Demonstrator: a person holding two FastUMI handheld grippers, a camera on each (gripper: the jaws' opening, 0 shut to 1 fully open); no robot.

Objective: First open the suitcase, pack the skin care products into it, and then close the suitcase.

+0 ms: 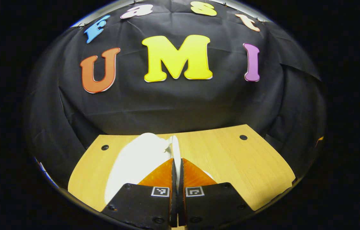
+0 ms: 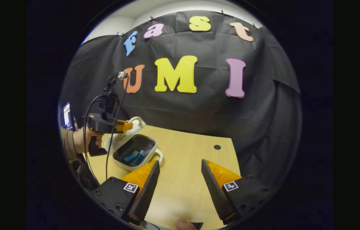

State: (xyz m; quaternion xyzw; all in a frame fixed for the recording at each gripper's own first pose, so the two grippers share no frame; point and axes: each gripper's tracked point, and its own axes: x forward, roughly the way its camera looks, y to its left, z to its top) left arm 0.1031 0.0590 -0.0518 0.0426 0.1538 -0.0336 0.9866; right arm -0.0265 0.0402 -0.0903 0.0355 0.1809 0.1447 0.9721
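Note:
In the left gripper view my left gripper [image 1: 176,161] is shut on the thin edge of the white suitcase lid [image 1: 135,159], which stands raised and tilted to the left over the table. The right gripper view shows the small white suitcase [image 2: 132,168] lying open at the table's left side, with blue skin care products [image 2: 135,156] inside its dark base. There the left gripper [image 2: 130,126], held by a hand [image 2: 82,140], grips the lid [image 2: 138,122] behind the base. My right gripper [image 2: 180,185] is open above bare table, right of the suitcase, holding nothing.
The wooden table [image 2: 186,153] has small dark holes [image 2: 217,147] near its back edge, and the black cloth wall stands right behind it. A cable hangs from the left gripper. A lit screen [image 2: 66,115] shows at far left.

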